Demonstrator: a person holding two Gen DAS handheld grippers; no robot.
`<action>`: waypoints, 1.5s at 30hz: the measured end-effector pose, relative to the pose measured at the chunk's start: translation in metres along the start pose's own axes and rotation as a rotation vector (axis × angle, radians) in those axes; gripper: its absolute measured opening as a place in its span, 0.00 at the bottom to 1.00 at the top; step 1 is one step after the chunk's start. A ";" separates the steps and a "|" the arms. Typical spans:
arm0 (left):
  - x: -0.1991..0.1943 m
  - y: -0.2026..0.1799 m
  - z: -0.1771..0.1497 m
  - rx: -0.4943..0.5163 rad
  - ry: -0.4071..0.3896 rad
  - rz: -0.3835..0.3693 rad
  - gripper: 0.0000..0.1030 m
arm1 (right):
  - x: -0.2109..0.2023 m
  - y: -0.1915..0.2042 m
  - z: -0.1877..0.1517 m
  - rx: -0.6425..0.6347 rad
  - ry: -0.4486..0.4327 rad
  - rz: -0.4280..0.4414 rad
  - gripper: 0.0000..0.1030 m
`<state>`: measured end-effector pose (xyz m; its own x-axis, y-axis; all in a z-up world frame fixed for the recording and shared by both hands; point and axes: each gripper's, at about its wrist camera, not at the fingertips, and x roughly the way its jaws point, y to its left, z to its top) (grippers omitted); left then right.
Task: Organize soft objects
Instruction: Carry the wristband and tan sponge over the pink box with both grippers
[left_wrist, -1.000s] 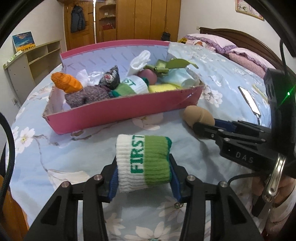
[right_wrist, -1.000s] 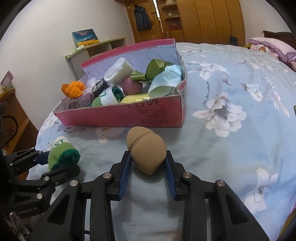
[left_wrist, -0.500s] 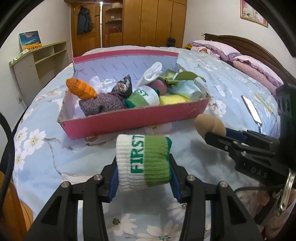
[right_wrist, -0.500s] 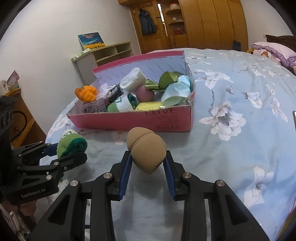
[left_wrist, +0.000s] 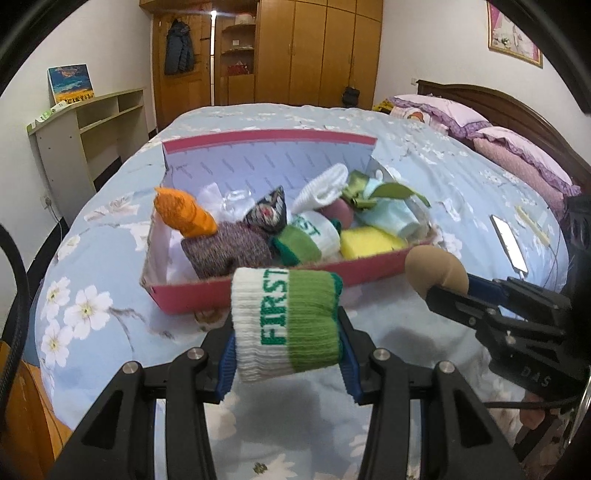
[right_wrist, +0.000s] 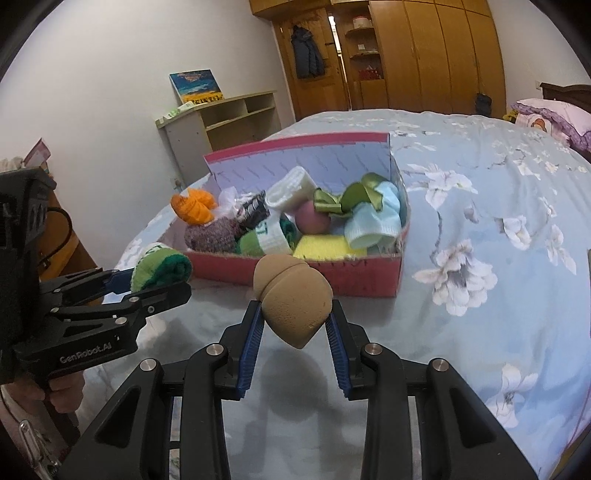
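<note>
My left gripper (left_wrist: 286, 332) is shut on a rolled white and green sock (left_wrist: 286, 321) lettered FIRST, held above the bedspread in front of the pink box (left_wrist: 258, 291). In the right wrist view the same sock (right_wrist: 162, 267) shows at the left, in the left gripper (right_wrist: 159, 284). My right gripper (right_wrist: 294, 321) is shut on a tan egg-shaped sponge (right_wrist: 293, 302), also lifted off the bed, just short of the pink box (right_wrist: 295, 273). That sponge (left_wrist: 436, 267) appears at the right of the left wrist view. The box holds several soft things: socks, a yellow sponge (left_wrist: 369, 242), a green ribbon (right_wrist: 351, 194).
The box rests on a blue floral bedspread (right_wrist: 480, 258). A phone (left_wrist: 508, 242) lies on the bed to the right of the box, with purple pillows (left_wrist: 517, 158) behind it. A low shelf (right_wrist: 229, 118) and wooden wardrobes (left_wrist: 314, 51) stand beyond the bed.
Both grippers have risen with their loads and now look further down into the box. The sock and the sponge stay gripped as before.
</note>
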<state>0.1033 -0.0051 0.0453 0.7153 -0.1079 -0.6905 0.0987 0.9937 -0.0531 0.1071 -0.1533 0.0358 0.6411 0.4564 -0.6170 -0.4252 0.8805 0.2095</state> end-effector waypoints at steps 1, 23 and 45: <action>0.000 0.001 0.003 -0.004 -0.002 0.001 0.47 | 0.000 0.000 0.003 -0.001 -0.003 -0.001 0.34; 0.017 0.014 0.068 -0.017 -0.073 0.023 0.47 | 0.014 -0.003 0.064 -0.067 -0.062 -0.064 0.34; 0.086 0.025 0.101 -0.071 -0.049 0.042 0.47 | 0.080 -0.021 0.102 -0.046 -0.049 -0.095 0.34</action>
<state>0.2369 0.0079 0.0577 0.7511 -0.0658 -0.6569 0.0202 0.9968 -0.0767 0.2321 -0.1220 0.0595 0.7102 0.3777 -0.5941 -0.3890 0.9139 0.1159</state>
